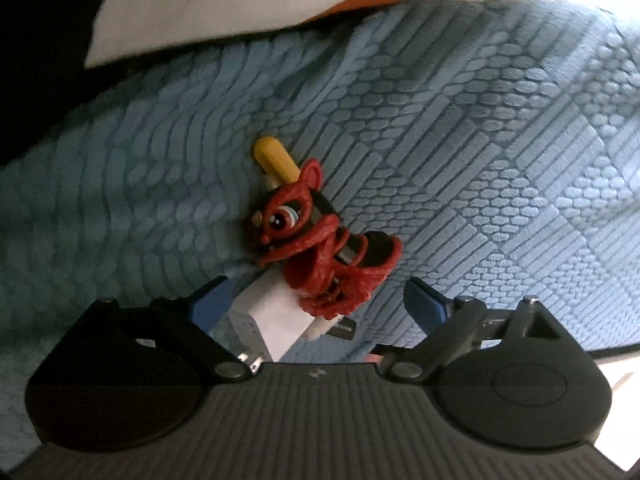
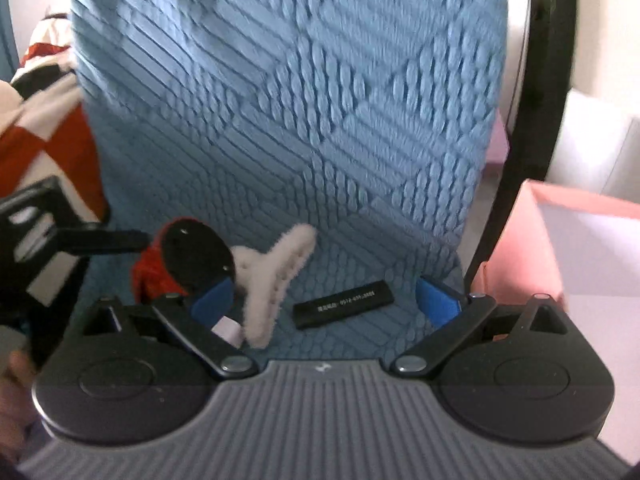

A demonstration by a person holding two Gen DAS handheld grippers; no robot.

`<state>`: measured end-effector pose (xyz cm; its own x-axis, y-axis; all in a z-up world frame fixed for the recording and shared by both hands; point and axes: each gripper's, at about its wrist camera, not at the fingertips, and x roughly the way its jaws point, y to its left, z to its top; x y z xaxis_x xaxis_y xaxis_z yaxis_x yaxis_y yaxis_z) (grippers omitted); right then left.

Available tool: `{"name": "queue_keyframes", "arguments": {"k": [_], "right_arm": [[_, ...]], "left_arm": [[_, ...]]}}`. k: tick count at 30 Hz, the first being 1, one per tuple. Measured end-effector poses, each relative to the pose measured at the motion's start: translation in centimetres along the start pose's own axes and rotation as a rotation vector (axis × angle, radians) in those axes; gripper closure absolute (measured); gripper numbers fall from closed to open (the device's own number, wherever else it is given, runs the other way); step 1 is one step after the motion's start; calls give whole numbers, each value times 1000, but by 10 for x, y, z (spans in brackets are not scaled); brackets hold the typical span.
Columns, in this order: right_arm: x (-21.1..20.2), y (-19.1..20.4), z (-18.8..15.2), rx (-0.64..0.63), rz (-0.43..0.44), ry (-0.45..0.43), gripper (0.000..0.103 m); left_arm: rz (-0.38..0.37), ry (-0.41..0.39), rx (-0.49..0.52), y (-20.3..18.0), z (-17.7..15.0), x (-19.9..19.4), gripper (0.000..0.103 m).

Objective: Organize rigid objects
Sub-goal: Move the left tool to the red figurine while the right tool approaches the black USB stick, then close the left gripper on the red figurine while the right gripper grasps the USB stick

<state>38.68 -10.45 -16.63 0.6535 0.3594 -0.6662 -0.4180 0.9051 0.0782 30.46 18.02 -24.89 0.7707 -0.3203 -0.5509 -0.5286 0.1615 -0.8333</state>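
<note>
In the left wrist view a red toy figure [image 1: 320, 240] with a big eye lies on the blue textured mat [image 1: 460, 128], over a yellow-handled tool [image 1: 276, 158] and beside a white block [image 1: 272, 314]. My left gripper [image 1: 318, 300] is open, its blue pads on either side of the figure's lower end. In the right wrist view my right gripper [image 2: 326, 300] is open above a small black bar with white print [image 2: 344, 305] and a white fuzzy hair claw [image 2: 276, 268]. The red figure [image 2: 154, 268] with its black oval base lies to the left.
A pink box [image 2: 560, 248] with a pale inside stands right of the mat [image 2: 320, 100], past a black curved bar [image 2: 532, 120]. Red and white cloth [image 2: 44, 120] lies left of the mat. The other gripper's black body [image 2: 44, 240] shows at the left edge.
</note>
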Motion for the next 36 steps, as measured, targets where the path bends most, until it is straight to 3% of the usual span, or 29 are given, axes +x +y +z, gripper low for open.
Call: {"name": "queue_keyframes", "arguments": {"k": [5, 10, 20, 29, 34, 36], "right_arm": [[36, -12, 2, -14, -43, 45, 3], [58, -8, -2, -126, -77, 89, 4], [88, 3, -15, -243, -33, 142, 2], [101, -10, -12, -127, -31, 173, 0], [103, -29, 0, -78, 8, 186, 17], [101, -29, 5, -96, 2, 199, 17]], "left_arm": [[-13, -25, -76, 9, 0, 6, 16], [-58, -50, -107, 11, 0, 9, 16], [-98, -93, -171, 14, 1, 13, 25], [-145, -119, -281, 28, -4, 21, 26], [-154, -174, -301, 36, -6, 15, 31], [-159, -180, -307, 38, -6, 12, 33]]}}
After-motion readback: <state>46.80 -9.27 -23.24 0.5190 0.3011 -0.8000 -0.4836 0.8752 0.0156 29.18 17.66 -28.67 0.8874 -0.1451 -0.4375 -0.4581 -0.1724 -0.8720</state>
